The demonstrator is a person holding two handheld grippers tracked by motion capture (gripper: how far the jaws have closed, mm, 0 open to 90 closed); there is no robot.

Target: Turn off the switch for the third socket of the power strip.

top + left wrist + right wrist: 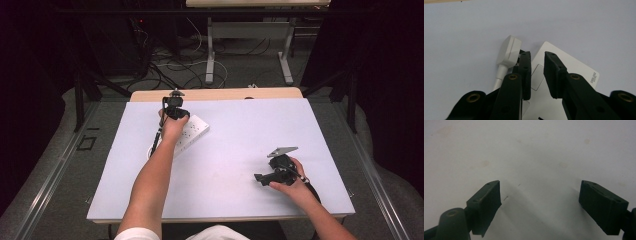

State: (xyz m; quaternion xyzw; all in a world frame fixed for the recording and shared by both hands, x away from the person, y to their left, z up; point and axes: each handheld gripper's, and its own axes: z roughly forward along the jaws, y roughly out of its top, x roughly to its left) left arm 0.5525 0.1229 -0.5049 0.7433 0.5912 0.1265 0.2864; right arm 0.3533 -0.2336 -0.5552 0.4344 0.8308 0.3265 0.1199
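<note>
A white power strip lies slanted on the pale mat at the back left. My left gripper is held over its near end, pointing down. In the left gripper view the left gripper has its jaws only a narrow gap apart above the power strip, with nothing between them. A white plug with its cable lies just left of the left jaw. My right gripper rests low at the front right, pointing left. In its own view the right gripper stands wide open over bare mat.
The pale mat covers most of the wooden table. Beyond the far edge stand another table's legs among loose floor cables. Dark frame posts flank both sides.
</note>
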